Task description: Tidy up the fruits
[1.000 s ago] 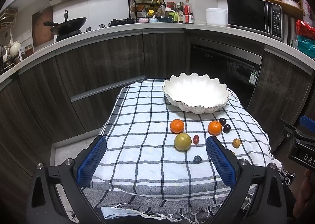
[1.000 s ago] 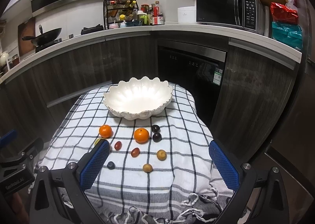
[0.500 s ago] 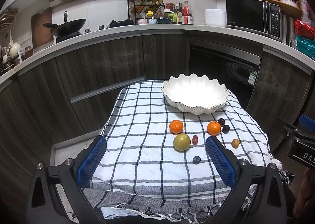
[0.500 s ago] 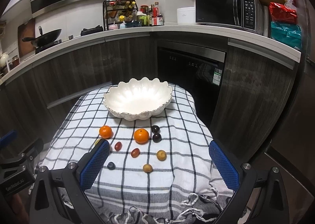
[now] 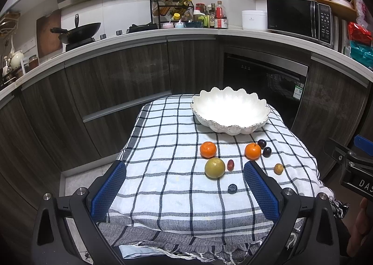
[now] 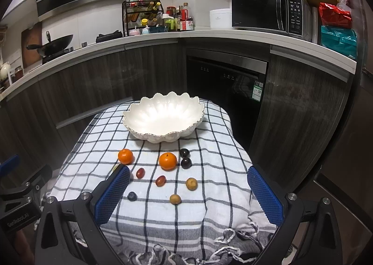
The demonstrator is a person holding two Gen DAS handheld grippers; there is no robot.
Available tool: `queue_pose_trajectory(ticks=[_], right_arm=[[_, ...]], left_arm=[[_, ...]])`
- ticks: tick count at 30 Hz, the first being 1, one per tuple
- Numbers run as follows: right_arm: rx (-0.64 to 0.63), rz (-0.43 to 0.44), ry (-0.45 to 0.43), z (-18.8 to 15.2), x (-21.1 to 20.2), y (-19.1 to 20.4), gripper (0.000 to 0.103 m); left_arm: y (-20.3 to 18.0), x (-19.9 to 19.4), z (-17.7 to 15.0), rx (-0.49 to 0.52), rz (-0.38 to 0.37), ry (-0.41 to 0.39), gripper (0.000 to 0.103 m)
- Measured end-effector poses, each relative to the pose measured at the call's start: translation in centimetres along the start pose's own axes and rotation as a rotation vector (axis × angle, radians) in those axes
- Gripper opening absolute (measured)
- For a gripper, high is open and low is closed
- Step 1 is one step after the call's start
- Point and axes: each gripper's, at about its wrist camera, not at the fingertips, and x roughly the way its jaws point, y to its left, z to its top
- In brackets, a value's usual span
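An empty white scalloped bowl [image 5: 229, 111] [image 6: 163, 117] stands at the far end of a small table under a checked cloth [image 5: 167, 148] [image 6: 209, 167]. In front of it lie two oranges [image 5: 208, 149] [image 6: 167, 161], a yellow-green round fruit [image 5: 214, 168], two dark plums [image 6: 185, 162], red grapes [image 6: 160, 180], a blueberry [image 5: 232, 188] [image 6: 132, 196] and small tan fruits [image 6: 191, 183]. My left gripper [image 5: 184, 188] hovers open at the near edge. My right gripper [image 6: 188, 195] also stands open, short of the fruit. Both hold nothing.
Dark wood cabinets and a built-in dishwasher [image 6: 223, 92] curve behind the table. The counter carries a wok [image 5: 79, 31], a spice rack [image 5: 172, 12] and a microwave [image 6: 268, 11]. The other gripper's body shows at the right edge [image 5: 354, 167]. Floor lies left of the table [image 5: 79, 178].
Both views have shifted only slightly; the fruit and bowl lie where they were. Both grippers remain open.
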Motion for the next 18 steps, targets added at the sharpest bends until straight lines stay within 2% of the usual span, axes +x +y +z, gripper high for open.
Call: queue_pose_trajectory(ticks=[18], right_arm=[[-0.002,-0.002,0.015,0.6,0.6,0.2,0.102]], left_arm=[[-0.5,0.8,0.5,0.025,-0.003,0.006,0.103]])
